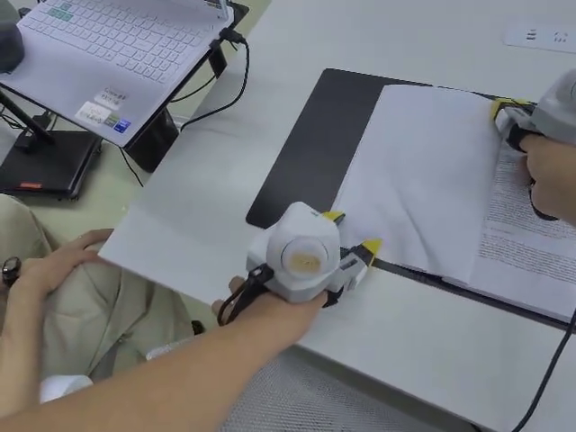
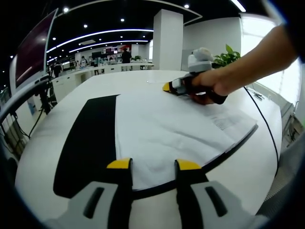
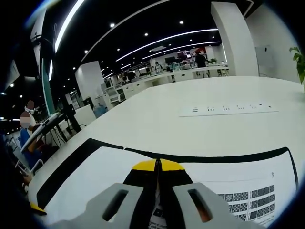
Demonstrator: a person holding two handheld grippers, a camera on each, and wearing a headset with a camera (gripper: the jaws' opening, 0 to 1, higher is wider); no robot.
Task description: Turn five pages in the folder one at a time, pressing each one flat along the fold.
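White page (image 1: pixel 423 171) lay on the black folder (image 1: pixel 301 153); left gripper (image 2: pixel 153 164) gaped empty at its edge, right gripper (image 3: pixel 157 164) sat closed, gripping nothing.

A silver laptop (image 1: pixel 126 45) sits open and tilted on a black stand (image 1: pixel 45 162) just beside the white table (image 1: pixel 297 45). A black cable (image 1: pixel 236 76) is plugged into the laptop's side and loops down past the table's edge. A white power strip (image 1: pixel 540 36) lies flat on the table. Past the table stand a green potted plant (image 2: pixel 228 56) and a white square pillar (image 2: pixel 167 40), under long ceiling light strips (image 3: pixel 157 43).
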